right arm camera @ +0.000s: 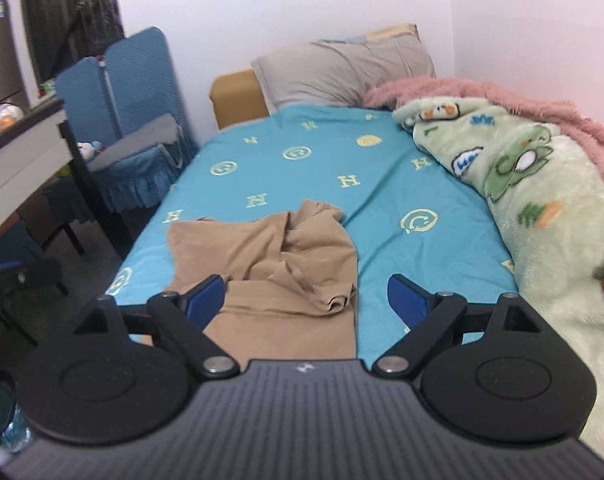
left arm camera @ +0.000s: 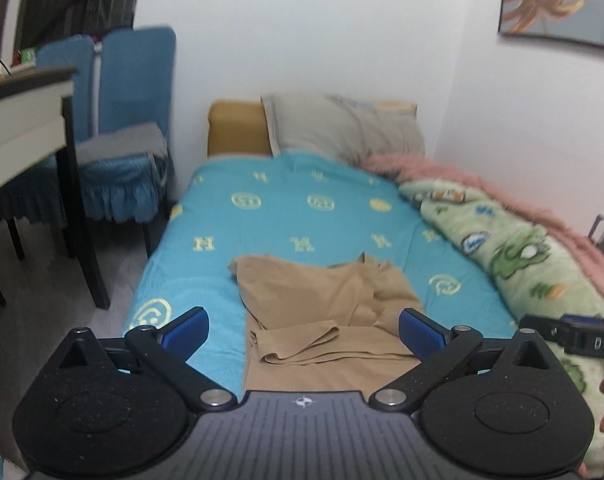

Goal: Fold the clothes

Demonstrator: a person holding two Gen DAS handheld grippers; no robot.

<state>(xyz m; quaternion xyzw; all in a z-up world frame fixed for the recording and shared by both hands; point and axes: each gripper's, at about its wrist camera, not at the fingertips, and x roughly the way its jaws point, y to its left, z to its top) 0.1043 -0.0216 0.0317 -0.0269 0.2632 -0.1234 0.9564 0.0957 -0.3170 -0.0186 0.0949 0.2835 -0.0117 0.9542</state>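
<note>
A tan garment (left arm camera: 321,312) lies partly folded and rumpled on the near end of a bed with a turquoise sheet (left arm camera: 286,208). My left gripper (left arm camera: 303,334) is open and empty, held above the garment's near part, its blue pads to either side. In the right wrist view the same garment (right arm camera: 278,264) lies on the sheet (right arm camera: 341,152). My right gripper (right arm camera: 305,300) is open and empty above the garment's right edge. The right gripper's tip (left arm camera: 581,338) shows at the right edge of the left wrist view.
A green cartoon blanket (right arm camera: 541,208) and a pink fuzzy blanket (right arm camera: 501,96) lie along the bed's right side by the wall. A grey pillow (right arm camera: 341,68) sits at the head. Blue-covered chairs (left arm camera: 122,128) and a table (left arm camera: 18,120) stand left of the bed.
</note>
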